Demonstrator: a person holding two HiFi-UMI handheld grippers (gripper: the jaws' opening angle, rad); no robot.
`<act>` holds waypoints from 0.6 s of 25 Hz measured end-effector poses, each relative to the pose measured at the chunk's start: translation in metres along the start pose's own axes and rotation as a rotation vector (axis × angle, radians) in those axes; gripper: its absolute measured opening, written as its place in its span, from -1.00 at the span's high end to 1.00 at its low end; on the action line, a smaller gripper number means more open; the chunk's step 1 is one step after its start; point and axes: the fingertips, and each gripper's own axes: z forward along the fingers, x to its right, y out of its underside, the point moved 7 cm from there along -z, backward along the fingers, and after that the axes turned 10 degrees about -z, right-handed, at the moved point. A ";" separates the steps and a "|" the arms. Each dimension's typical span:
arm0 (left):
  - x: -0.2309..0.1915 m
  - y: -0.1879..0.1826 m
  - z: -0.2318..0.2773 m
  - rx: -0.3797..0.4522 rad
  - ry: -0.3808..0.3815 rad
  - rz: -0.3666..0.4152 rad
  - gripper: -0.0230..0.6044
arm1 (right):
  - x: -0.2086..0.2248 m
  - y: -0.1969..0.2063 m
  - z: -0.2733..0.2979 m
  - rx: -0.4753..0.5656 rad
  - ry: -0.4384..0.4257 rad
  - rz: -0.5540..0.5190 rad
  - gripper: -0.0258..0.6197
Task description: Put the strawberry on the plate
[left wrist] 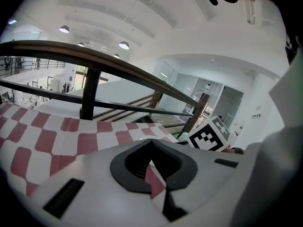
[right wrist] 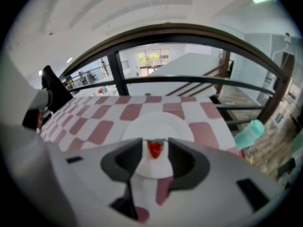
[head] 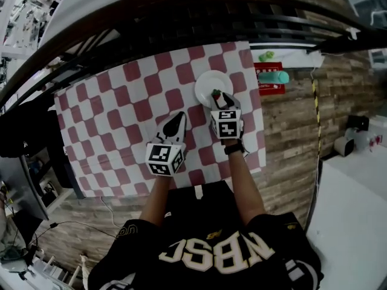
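Fingers (right wrist: 125, 160) around strawberry (right wrist: 155, 148), above plate (right wrist: 156, 122).

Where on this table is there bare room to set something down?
The checkered cloth is bare left of the left gripper, out to its edge. Crowded at right: the plate, with the right gripper holding the strawberry over it.

Left tongs (head: 179, 118) closed and empty, right tongs (head: 217, 95) extended forward, pinching strawberry (head: 216, 93).
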 end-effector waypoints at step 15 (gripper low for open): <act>0.062 -0.022 -0.058 0.144 0.017 0.040 0.90 | -0.015 -0.031 -0.125 0.237 -0.051 -0.013 0.44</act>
